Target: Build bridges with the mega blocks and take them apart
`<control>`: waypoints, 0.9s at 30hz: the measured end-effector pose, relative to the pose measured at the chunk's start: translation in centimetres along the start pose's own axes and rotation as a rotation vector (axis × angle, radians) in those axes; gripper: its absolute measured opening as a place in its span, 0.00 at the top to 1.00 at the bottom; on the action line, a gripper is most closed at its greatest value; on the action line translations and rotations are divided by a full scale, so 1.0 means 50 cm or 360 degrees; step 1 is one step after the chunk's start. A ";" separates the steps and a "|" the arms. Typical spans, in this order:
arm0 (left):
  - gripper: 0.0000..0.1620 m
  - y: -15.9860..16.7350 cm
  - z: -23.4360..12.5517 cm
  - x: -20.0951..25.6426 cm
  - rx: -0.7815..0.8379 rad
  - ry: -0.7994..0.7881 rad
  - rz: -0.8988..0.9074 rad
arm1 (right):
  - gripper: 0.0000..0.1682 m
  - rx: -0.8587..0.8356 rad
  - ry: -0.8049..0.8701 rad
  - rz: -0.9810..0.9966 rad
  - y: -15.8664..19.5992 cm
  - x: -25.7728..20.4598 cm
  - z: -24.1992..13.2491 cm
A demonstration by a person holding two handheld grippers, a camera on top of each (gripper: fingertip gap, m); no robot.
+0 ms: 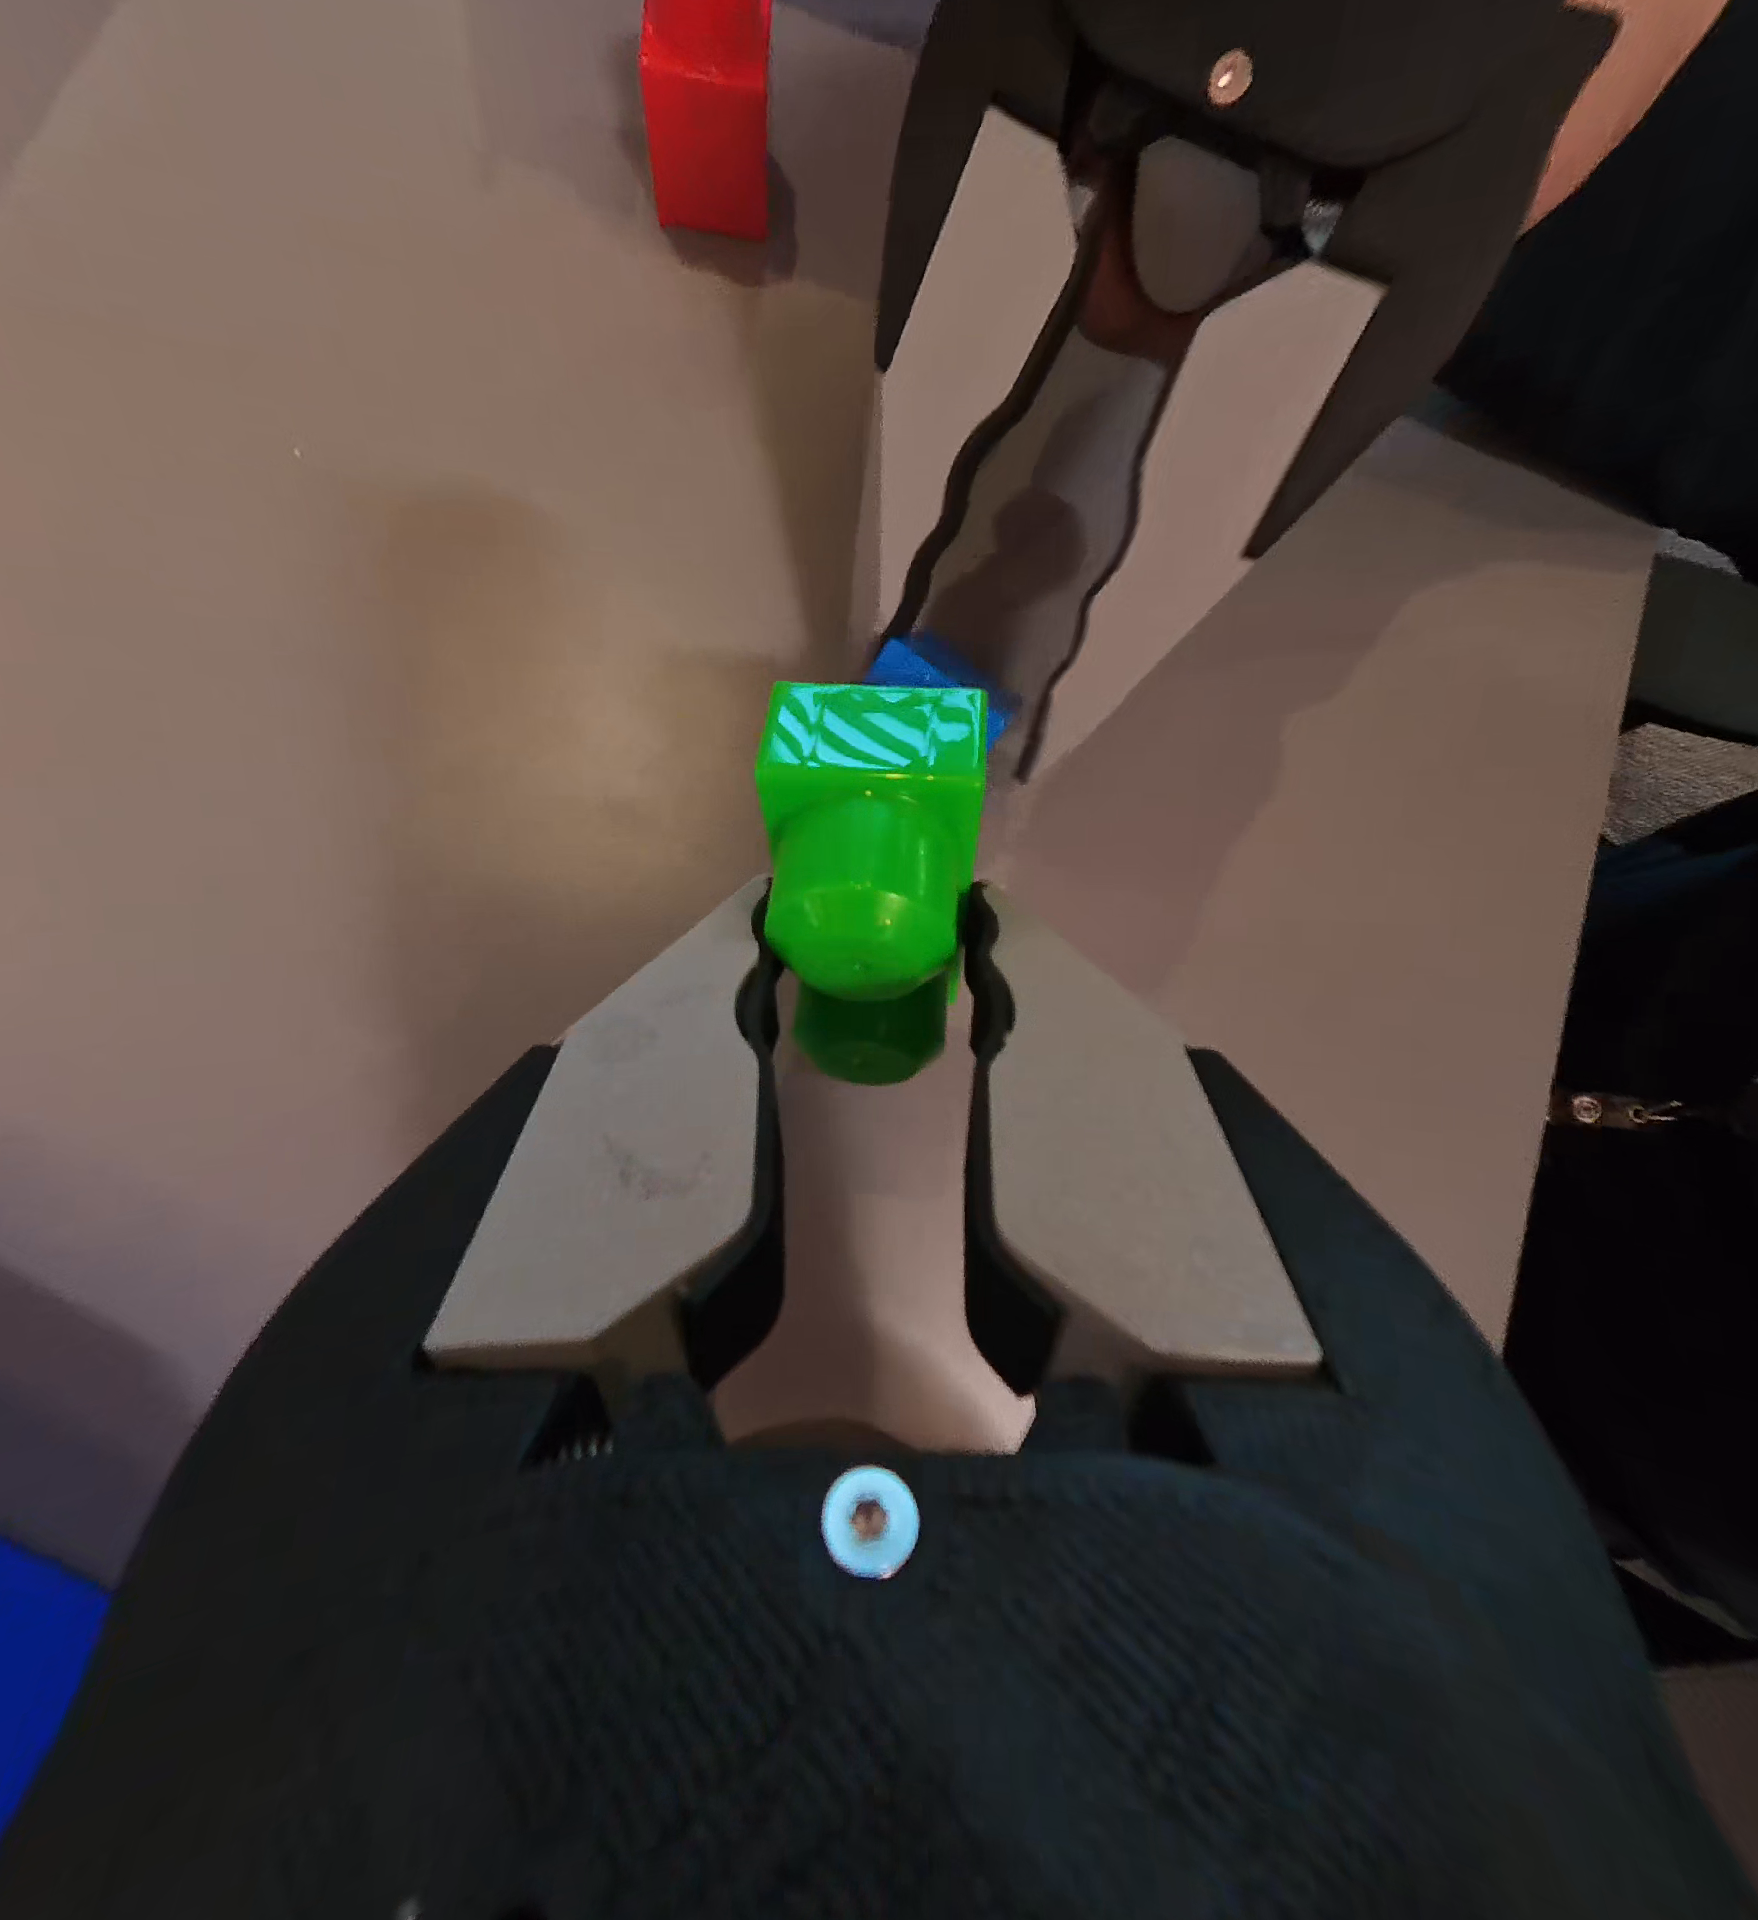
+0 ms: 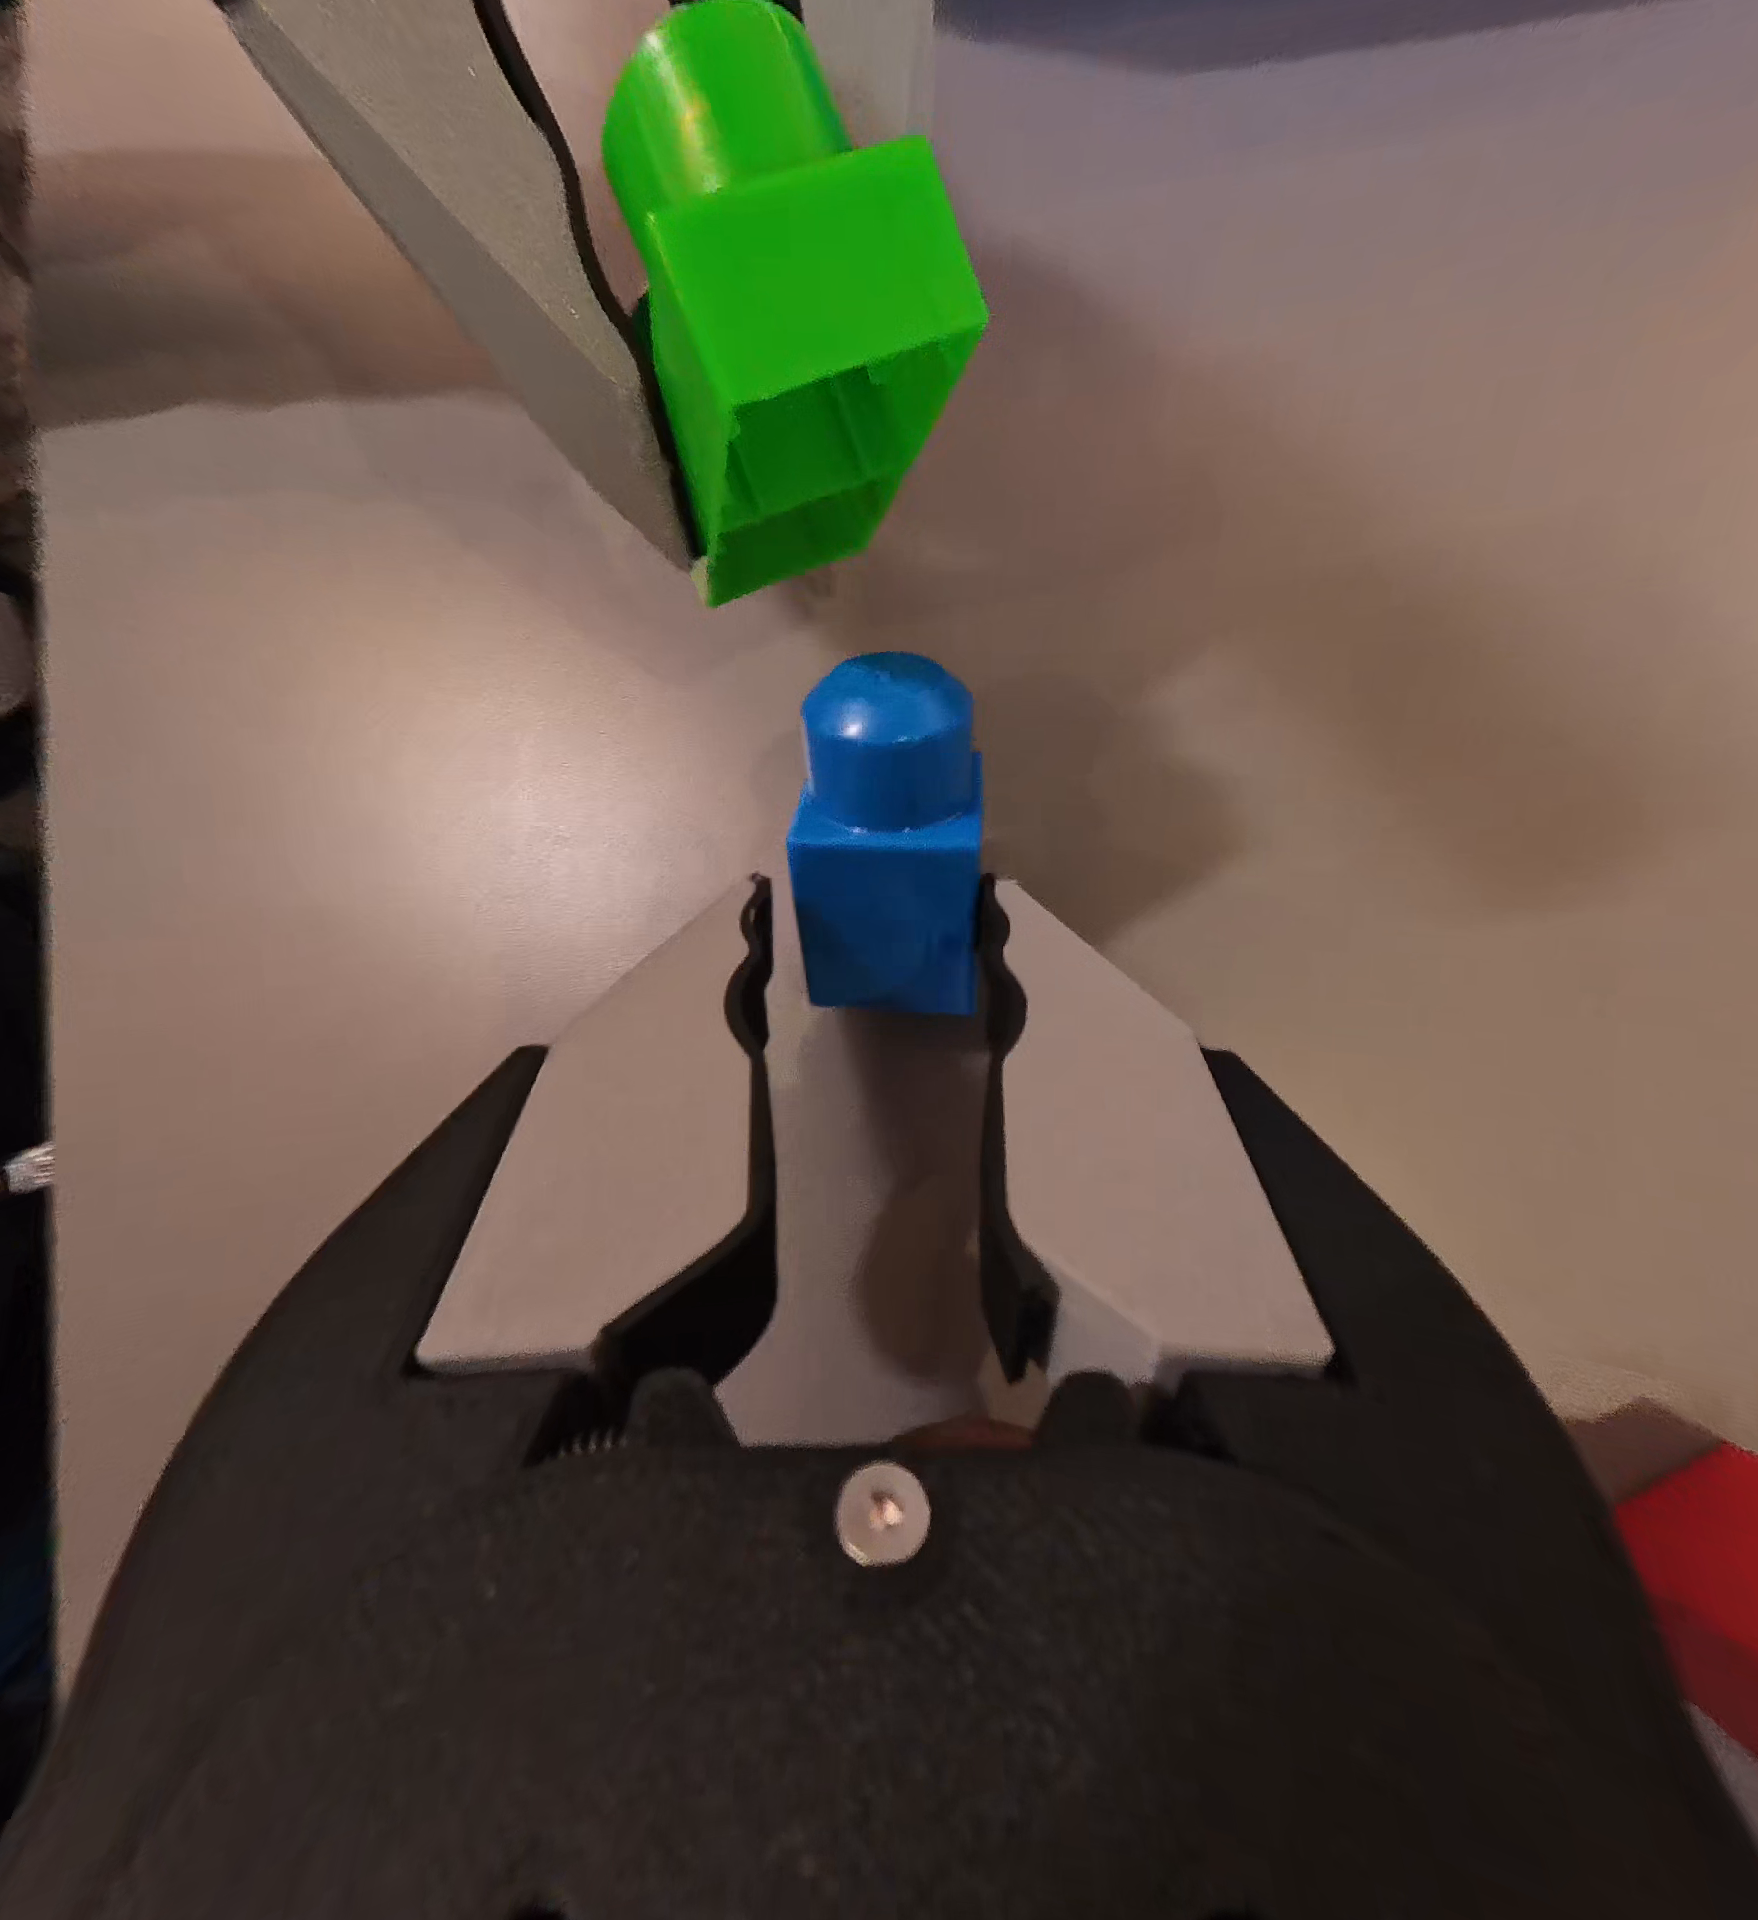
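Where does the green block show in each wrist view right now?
Left wrist view: green block at centre, held in the left claw.
Right wrist view: green block at upper centre, above the blue block.
Shared landmark: the red block on the table.

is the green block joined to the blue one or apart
Apart: a gap of table shows between the green block and the blue block's stud.

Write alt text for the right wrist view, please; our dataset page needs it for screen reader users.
The right gripper holds a blue block by its sides, stud pointing away from the camera. Just beyond it the left gripper holds a green block with its hollow underside facing the blue stud, a small gap between them. A red block lies at lower right on the beige table.
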State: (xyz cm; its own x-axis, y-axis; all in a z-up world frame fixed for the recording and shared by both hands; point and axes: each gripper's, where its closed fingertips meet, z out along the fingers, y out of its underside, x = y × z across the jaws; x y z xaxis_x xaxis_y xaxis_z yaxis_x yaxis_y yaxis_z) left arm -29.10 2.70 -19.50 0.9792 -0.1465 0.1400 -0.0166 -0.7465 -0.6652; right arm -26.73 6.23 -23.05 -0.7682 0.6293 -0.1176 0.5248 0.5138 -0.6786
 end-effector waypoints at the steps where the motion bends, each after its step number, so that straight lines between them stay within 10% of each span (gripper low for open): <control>1: 0.80 -0.003 0.000 0.000 0.0011 -0.0008 0.0007 | 0.77 0.0040 -0.0050 0.0016 -0.006 -0.007 -0.010; 11: 0.80 -0.010 0.016 0.026 -0.0080 0.0012 0.0128 | 0.70 0.0651 0.0001 -0.0049 -0.133 -0.012 -0.094; 27: 0.80 -0.061 -0.003 0.075 0.0192 0.0153 0.0175 | 0.81 0.0789 -0.0202 -0.0051 -0.157 -0.054 -0.117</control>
State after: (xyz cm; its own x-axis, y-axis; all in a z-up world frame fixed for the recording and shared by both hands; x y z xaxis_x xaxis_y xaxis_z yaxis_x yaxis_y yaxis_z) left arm -25.39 4.30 -16.84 0.9489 -0.2887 0.1270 -0.0926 -0.6401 -0.7627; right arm -26.62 3.92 -13.15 -0.8356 0.5263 -0.1575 0.2870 0.1738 -0.9420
